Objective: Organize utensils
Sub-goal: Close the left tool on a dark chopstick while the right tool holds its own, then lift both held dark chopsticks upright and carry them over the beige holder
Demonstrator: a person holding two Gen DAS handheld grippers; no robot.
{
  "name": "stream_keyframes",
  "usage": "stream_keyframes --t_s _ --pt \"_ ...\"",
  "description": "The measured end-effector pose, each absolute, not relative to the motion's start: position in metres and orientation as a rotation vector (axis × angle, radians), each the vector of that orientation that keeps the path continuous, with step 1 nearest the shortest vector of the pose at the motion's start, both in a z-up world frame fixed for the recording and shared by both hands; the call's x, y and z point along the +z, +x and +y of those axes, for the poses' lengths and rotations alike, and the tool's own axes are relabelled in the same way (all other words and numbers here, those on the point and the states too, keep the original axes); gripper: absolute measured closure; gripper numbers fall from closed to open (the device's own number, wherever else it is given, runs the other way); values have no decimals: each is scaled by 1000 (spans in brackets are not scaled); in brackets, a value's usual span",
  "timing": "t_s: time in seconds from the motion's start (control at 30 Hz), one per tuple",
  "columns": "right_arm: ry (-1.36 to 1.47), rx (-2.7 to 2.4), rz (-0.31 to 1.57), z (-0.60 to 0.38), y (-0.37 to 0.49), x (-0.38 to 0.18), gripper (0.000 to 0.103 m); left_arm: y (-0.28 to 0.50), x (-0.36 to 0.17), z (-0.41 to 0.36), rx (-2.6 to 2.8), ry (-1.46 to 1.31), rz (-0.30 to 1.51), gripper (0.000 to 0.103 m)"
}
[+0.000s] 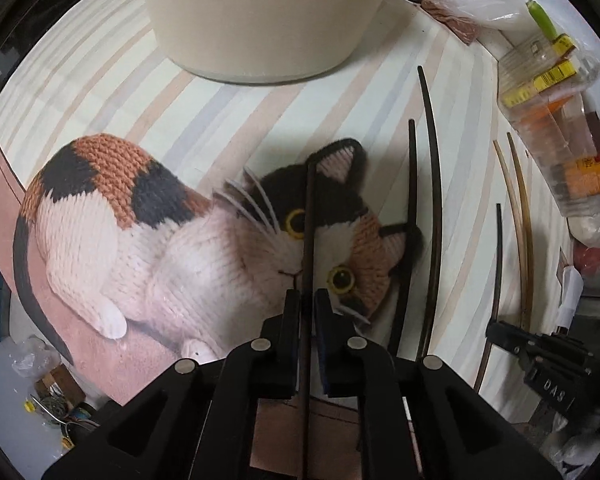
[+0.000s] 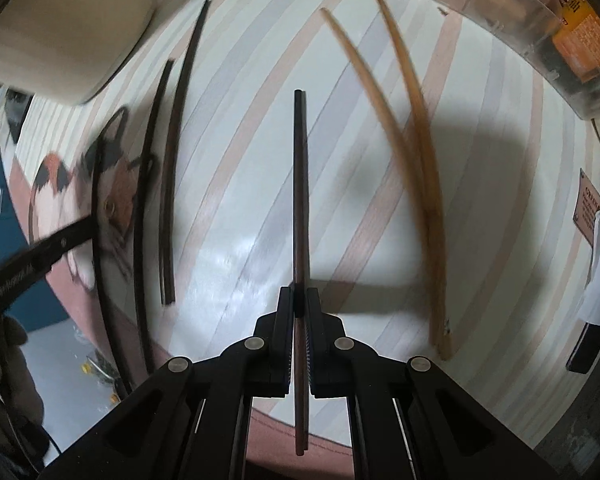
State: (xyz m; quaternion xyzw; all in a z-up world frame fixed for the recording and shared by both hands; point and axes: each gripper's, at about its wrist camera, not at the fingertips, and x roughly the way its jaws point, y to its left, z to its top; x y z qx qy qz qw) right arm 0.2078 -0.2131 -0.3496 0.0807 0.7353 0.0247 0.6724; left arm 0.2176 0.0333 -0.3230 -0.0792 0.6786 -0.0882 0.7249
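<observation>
The left gripper and right gripper each pinch one dark chopstick near the cream holder; tips should enter the holder upright, one gripper at a time.

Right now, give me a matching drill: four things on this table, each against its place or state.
Things:
1. dark chopstick
2. tan chopsticks
3. cream tub
4. clear box

Places or states:
A. standing beyond the cat picture
B. lying loose as a pair on the striped cloth
C. clamped in the left hand-held gripper
D. at the right edge, packets inside

Pairs: 1-C, 2-B, 3-A, 4-D
</observation>
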Motion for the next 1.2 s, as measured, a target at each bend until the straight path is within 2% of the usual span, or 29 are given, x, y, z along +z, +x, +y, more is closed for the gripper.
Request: stream_keyframes --t_s 0.17,0.63,0.73,0.8,0.87,1.2 --pt "138 44 1661 -207 225 -348 97 231 -323 17 -186 -88 1484 95" --pt "148 8 1665 -209 250 -353 95 235 -324 13 -154 -84 1490 93" --pt "157 6 1673 -212 248 -354 95 234 -324 10 -163 -83 1490 89" --pt "151 8 1676 -212 248 -355 95 233 -322 11 -168 -81 1486 82" --pt "138 13 1679 -216 245 -354 95 231 -319 9 -155 -69 1473 57" --pt "113 4 1676 -204 247 -359 95 234 -323 -3 -84 30 1454 56"
